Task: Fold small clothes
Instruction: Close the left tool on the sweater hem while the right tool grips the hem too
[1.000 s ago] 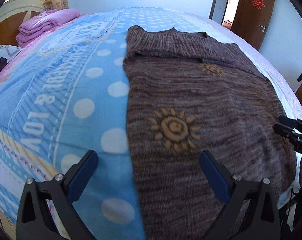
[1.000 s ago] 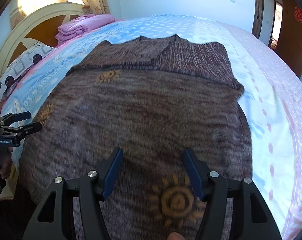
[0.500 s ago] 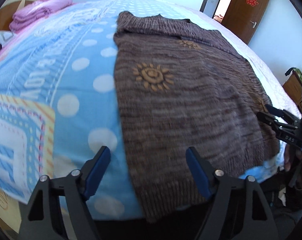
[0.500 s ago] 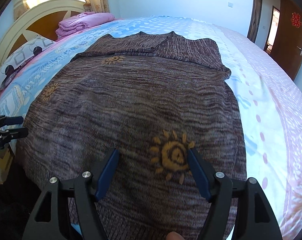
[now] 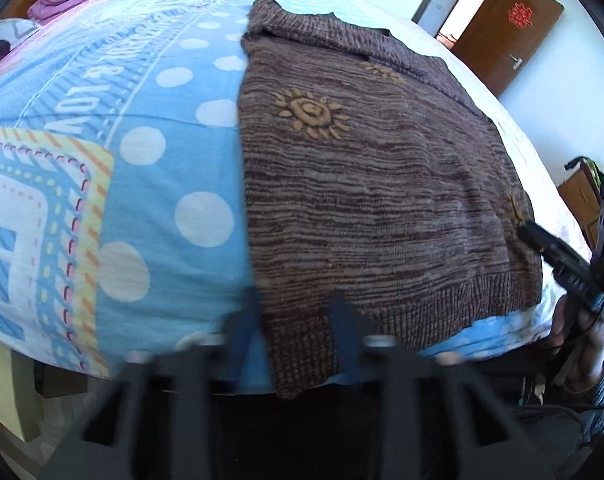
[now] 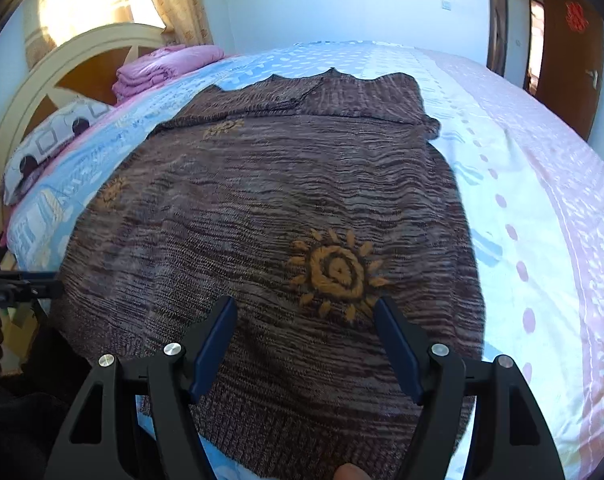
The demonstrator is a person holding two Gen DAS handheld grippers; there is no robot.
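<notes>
Brown knitted sweater with orange sun motifs [image 5: 381, 200] lies flat on the blue dotted bed cover [image 5: 142, 140].
We find the left tongs [image 5: 298, 316] pinched closed on its hem corner; the right tongs [image 6: 305, 344] gape above it, touching nothing.

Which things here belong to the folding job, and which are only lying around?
Belong to the job:
- brown sweater, spread flat on the bed
- left gripper, at the sweater's hem corner
- right gripper, open over the hem

Only lying around:
- folded pink blanket
- patterned pillow
- wooden door
</notes>
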